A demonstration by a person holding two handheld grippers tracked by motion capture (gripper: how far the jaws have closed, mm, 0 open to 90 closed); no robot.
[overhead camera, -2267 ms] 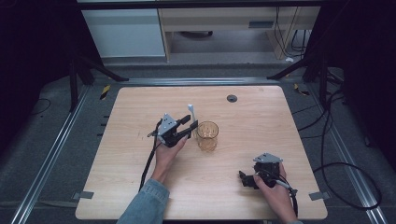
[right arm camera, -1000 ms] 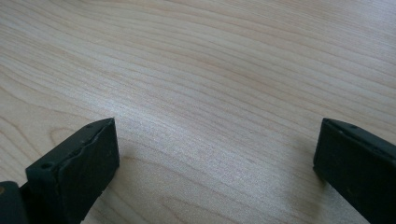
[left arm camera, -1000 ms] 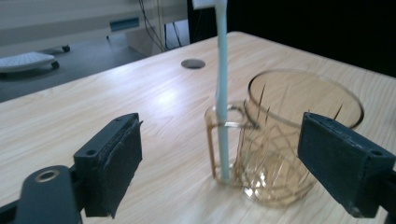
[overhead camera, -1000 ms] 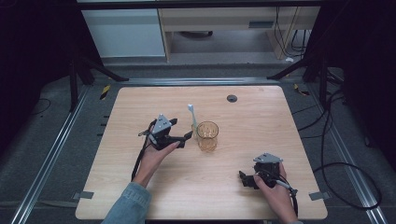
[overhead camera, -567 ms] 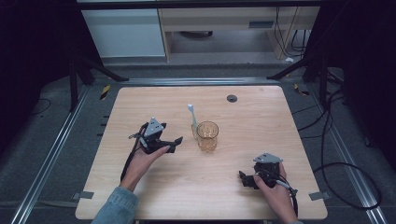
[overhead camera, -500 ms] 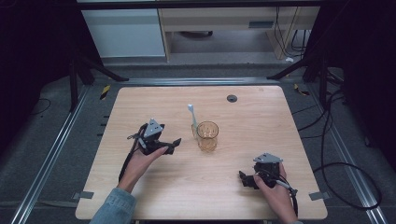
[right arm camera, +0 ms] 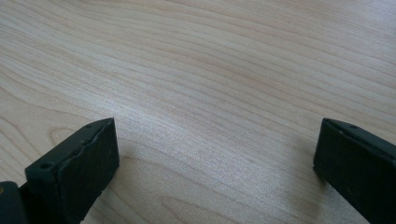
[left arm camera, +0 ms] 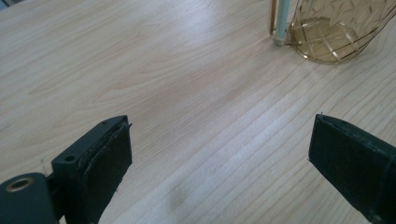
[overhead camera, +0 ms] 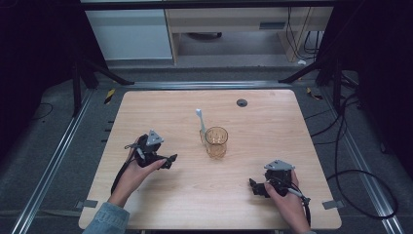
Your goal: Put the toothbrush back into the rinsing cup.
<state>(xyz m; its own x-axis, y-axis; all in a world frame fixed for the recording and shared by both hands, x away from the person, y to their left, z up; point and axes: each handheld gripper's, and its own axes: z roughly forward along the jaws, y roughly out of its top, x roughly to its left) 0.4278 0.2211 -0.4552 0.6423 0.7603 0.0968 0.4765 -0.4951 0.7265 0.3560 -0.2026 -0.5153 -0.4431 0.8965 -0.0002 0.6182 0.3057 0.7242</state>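
The left gripper [overhead camera: 171, 159] is empty, its jaws spread wide, having just been opening with nothing between them. Ahead and to its right, apart, stands the amber glass [overhead camera: 216, 142] with the toothbrush [overhead camera: 200, 122] leaning upright inside. The right gripper [overhead camera: 253, 185] rests farther off, jaws also spread and empty.

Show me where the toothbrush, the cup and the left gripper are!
toothbrush [overhead camera: 199, 115], high view, on its white head, sticking up behind the cup.
cup [overhead camera: 216, 142], high view, on its amber glass wall.
left gripper [overhead camera: 171, 159], high view, between its open jaw tips.
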